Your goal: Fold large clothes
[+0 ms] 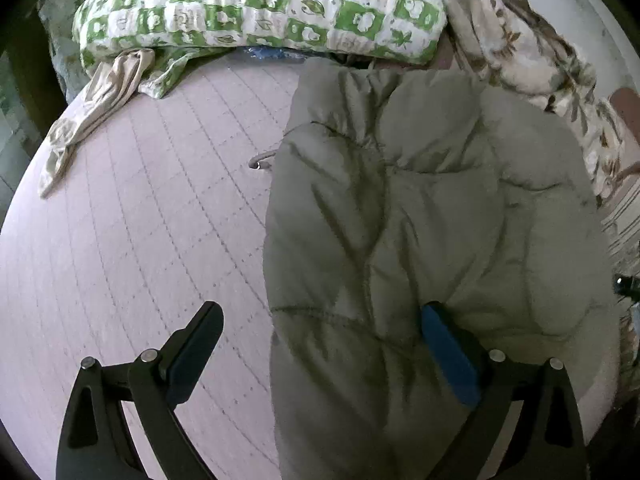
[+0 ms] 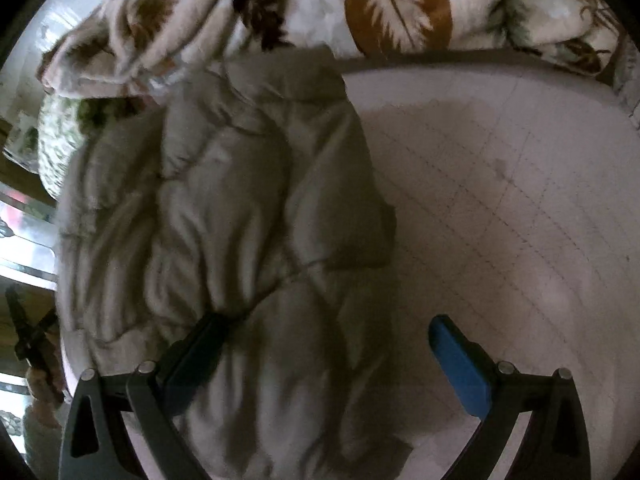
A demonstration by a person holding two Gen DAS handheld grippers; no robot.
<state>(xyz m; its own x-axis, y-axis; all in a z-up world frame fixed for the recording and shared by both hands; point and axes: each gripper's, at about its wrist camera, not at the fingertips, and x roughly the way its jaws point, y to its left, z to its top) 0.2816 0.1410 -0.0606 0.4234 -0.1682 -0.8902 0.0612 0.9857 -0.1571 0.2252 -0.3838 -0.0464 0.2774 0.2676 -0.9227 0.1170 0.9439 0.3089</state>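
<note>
A puffy grey-green quilted jacket (image 1: 420,208) lies on the pale pink quilted bed (image 1: 140,208). My left gripper (image 1: 320,316) is open above the jacket's left edge, with its right blue-padded finger (image 1: 448,356) over the fabric and its left finger over bare bed. In the right wrist view the same jacket (image 2: 224,216) lies bunched on the left of the bed (image 2: 500,200). My right gripper (image 2: 324,328) is open over the jacket's right side, its left finger (image 2: 200,352) over the fabric. I cannot tell whether either gripper touches it.
A green and white patterned pillow (image 1: 260,4) lies at the head of the bed, with a beige cloth (image 1: 92,108) beside it. A leaf-print blanket (image 1: 532,48) is piled along the jacket's far side; it also shows in the right wrist view (image 2: 380,4).
</note>
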